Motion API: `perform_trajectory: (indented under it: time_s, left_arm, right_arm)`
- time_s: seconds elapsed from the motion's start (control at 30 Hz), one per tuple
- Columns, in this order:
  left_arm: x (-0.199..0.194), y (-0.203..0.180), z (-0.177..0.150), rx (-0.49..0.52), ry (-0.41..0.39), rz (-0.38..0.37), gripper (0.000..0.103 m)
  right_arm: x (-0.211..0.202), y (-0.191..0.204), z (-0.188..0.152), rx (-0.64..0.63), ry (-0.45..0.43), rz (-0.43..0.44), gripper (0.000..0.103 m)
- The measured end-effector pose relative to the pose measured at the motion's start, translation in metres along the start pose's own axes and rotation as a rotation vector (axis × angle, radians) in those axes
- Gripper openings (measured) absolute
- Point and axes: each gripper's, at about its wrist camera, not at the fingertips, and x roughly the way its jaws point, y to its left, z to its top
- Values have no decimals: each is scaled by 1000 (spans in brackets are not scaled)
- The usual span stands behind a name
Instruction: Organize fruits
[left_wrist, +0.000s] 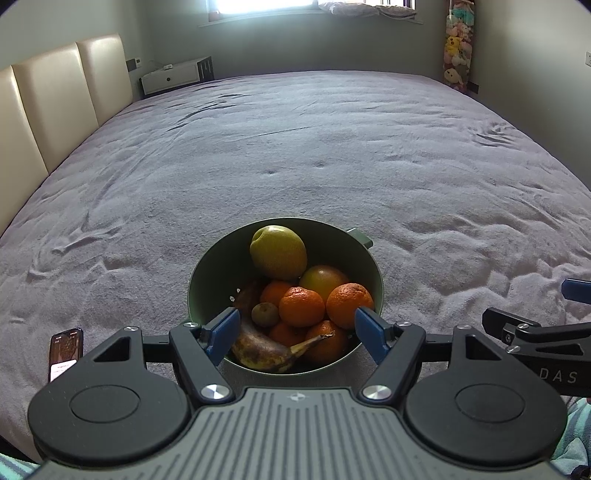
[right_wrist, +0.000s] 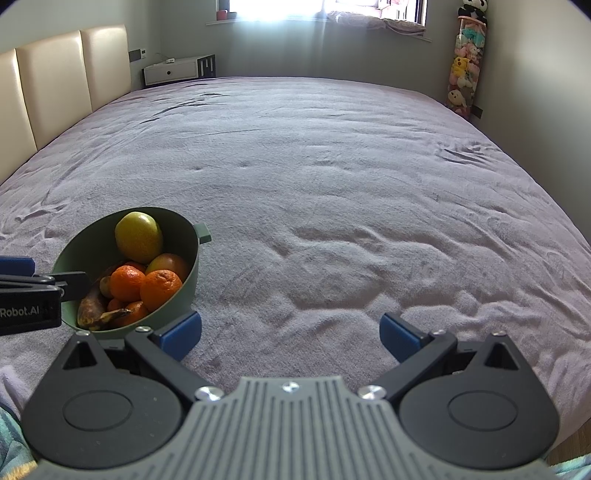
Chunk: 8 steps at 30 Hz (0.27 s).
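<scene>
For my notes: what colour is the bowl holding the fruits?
The bowl is sage green, clearest in the right wrist view.

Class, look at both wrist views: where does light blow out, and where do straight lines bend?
Left wrist view: the bright window is overexposed white, leaving the fruit inside the green round bowl dim; the cream padded headboard bows near the edge. Right wrist view: the same window glares, streaking downward; the grey-lilac bedspread curves like a dome.
</scene>
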Motion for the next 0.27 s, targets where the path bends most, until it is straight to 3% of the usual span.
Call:
perform_trajectory:
  time_s: [0.27]
  left_arm:
    - [-1,1,-3,-8,-6,-4,84]
  right_arm:
    - [4,0,-1,1,14,-7,99]
